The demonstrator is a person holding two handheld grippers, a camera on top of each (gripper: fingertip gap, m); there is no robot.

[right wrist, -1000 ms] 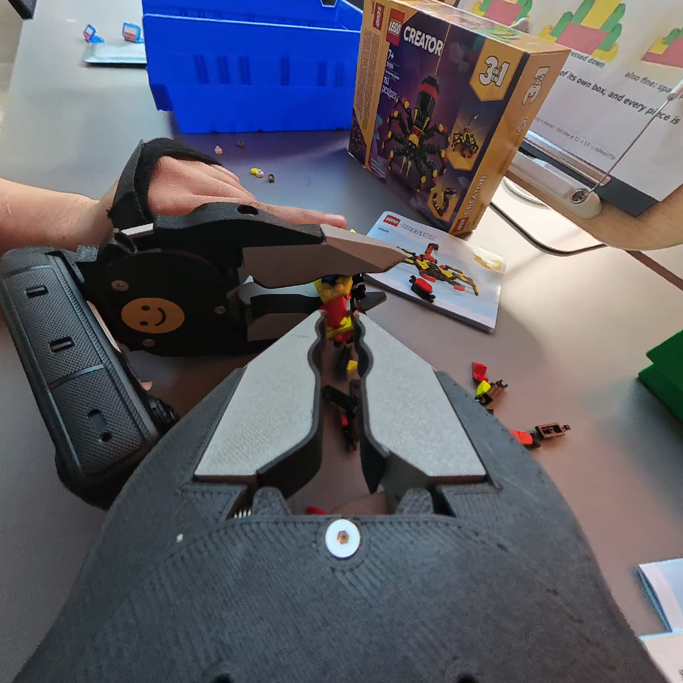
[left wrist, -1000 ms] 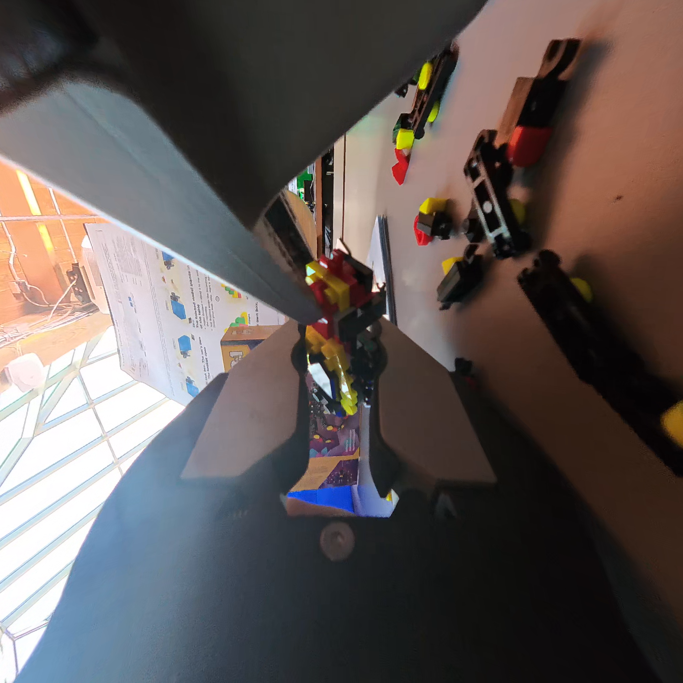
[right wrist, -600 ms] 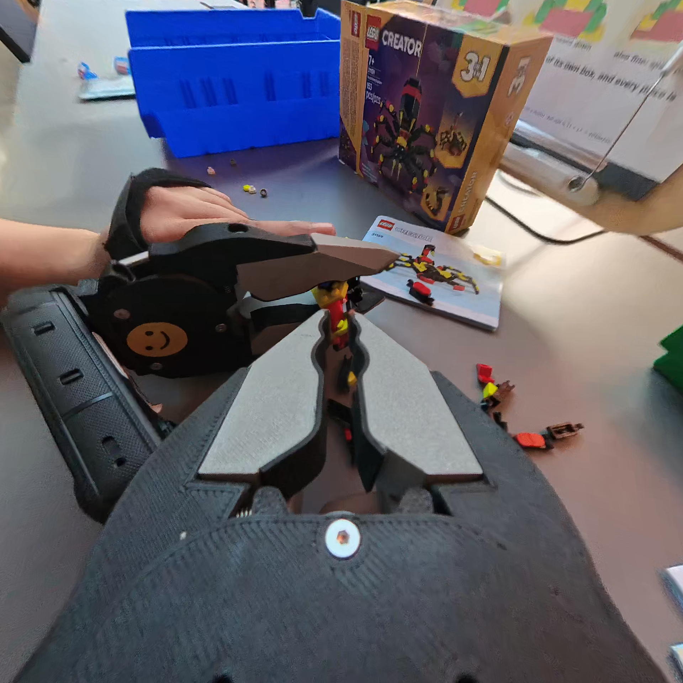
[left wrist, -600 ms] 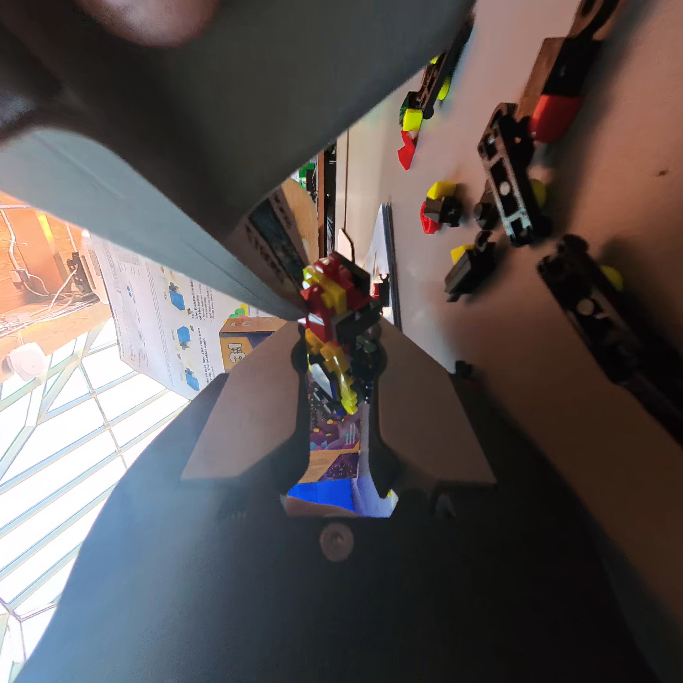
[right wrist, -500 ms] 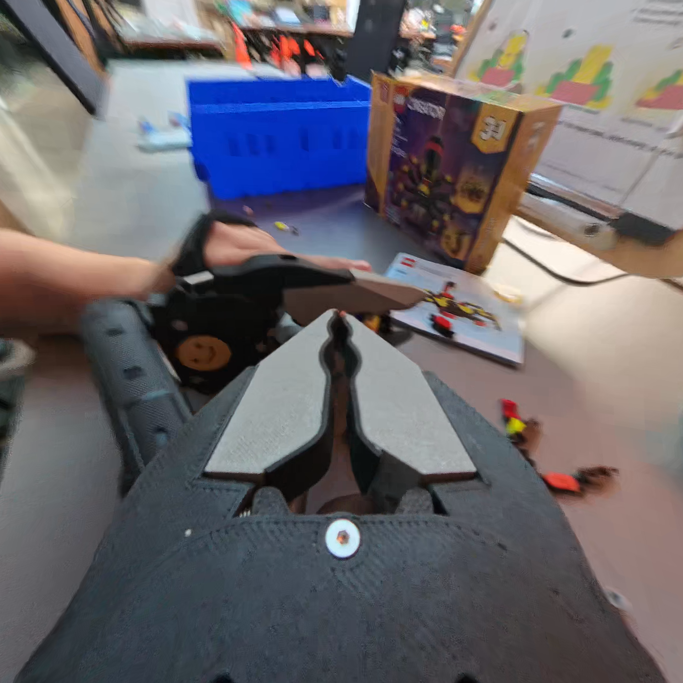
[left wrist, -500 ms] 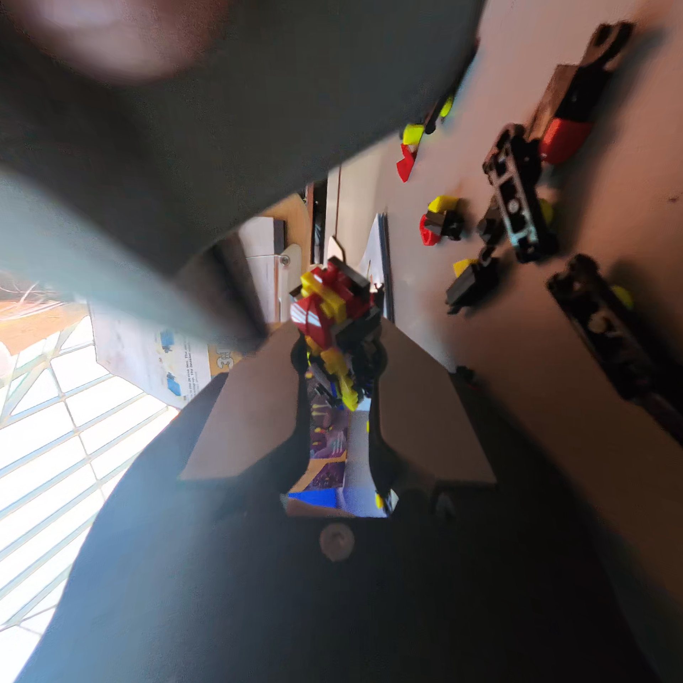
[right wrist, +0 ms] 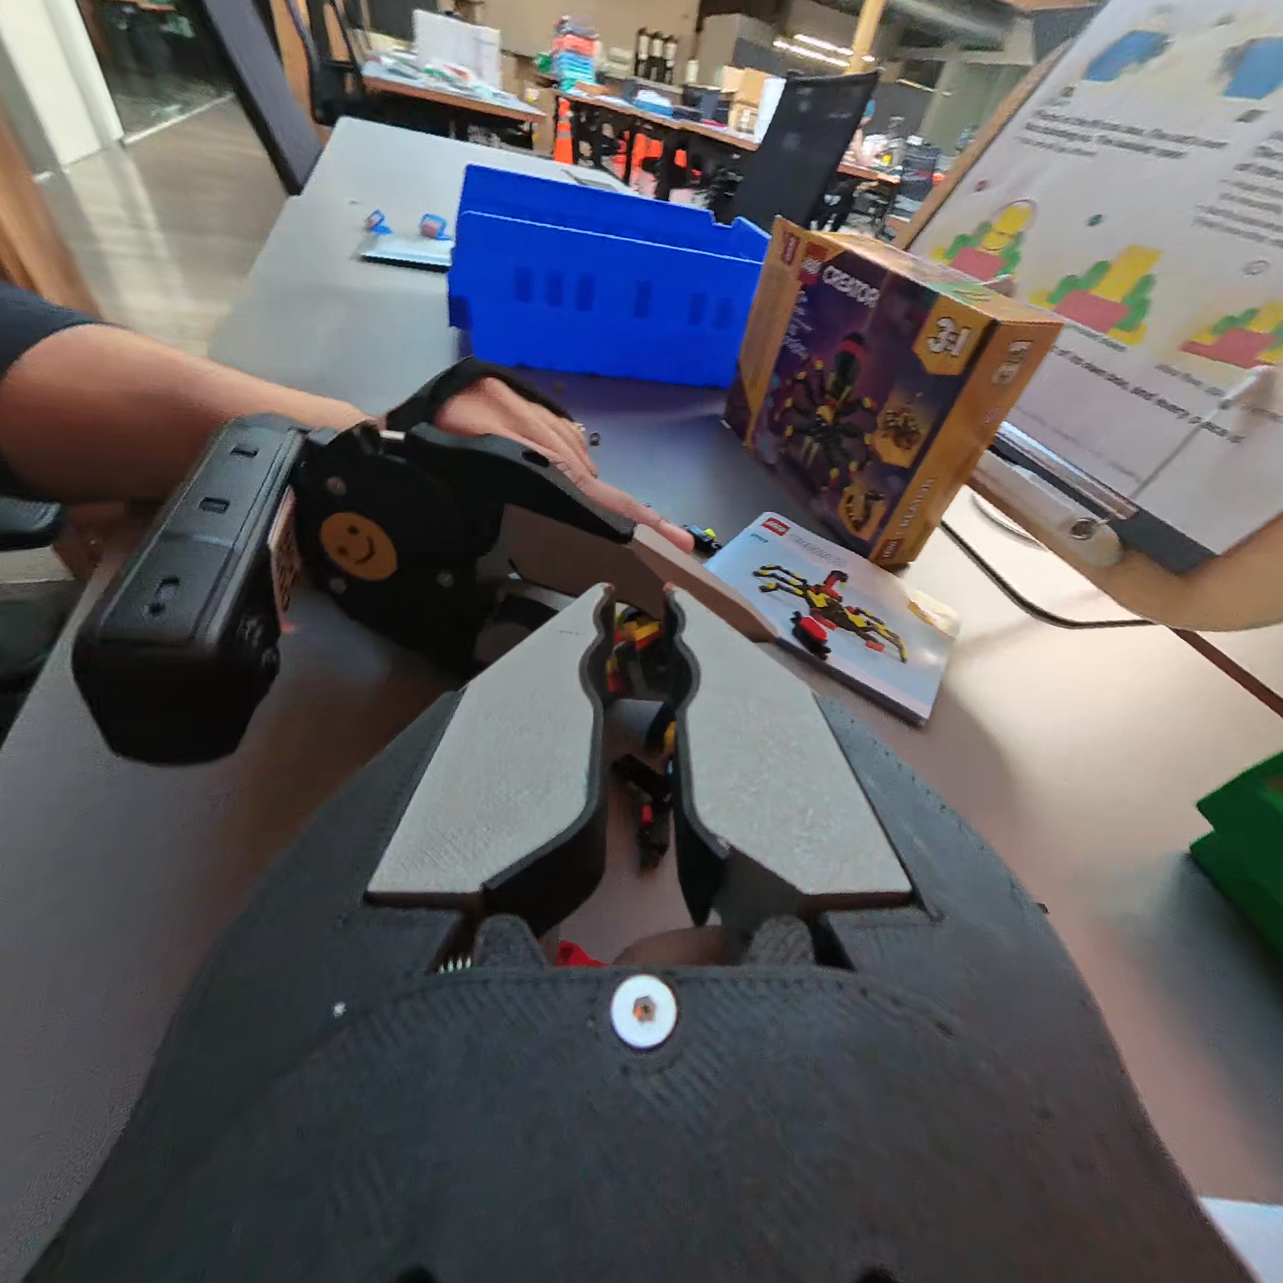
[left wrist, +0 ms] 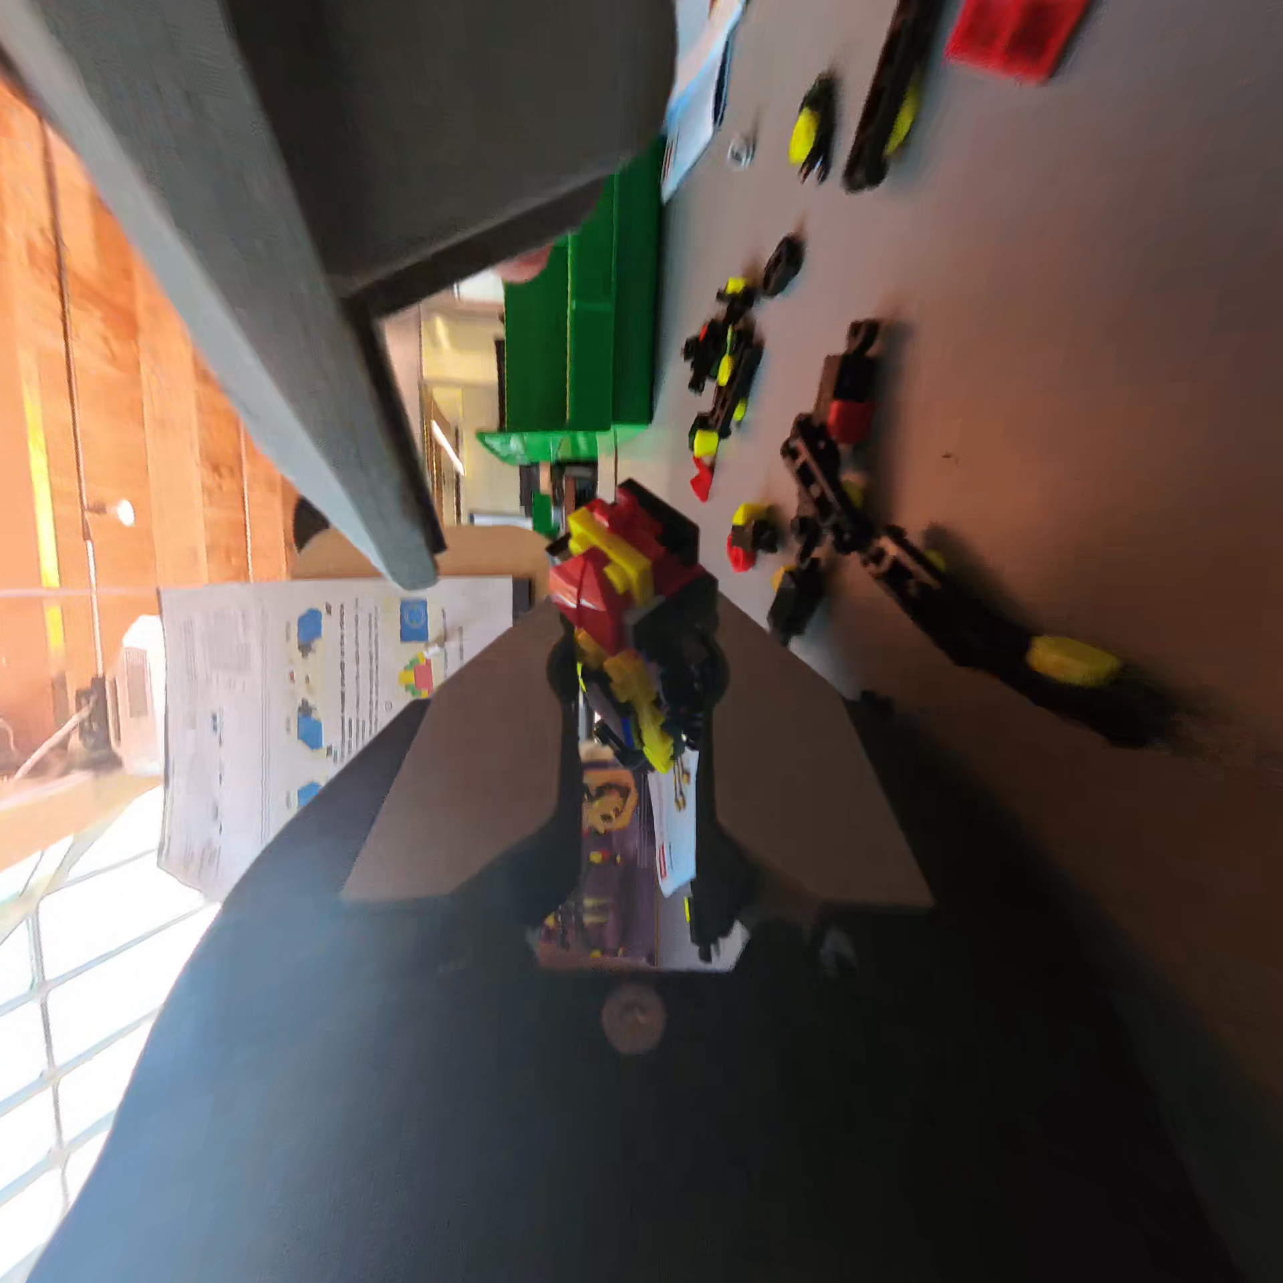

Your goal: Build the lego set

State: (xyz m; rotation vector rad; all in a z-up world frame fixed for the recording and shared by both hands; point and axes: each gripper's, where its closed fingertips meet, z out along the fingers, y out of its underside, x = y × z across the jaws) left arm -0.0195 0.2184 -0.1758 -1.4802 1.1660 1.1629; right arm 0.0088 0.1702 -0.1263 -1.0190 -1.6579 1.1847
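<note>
Left hand-held gripper (left wrist: 635, 618) clamped on red-yellow-black brick model (left wrist: 628, 583); right hand-held gripper (right wrist: 639, 597) slightly parted just beside it

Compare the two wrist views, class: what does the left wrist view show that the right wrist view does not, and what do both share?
Only the left: loose black, red and yellow brick pieces on the table, and the red, yellow and black brick model gripped in the left tool.

Only the right: a blue bin, a spider-picture box, a hand.

Both: the green bin, the booklet, the instruction board.
</note>
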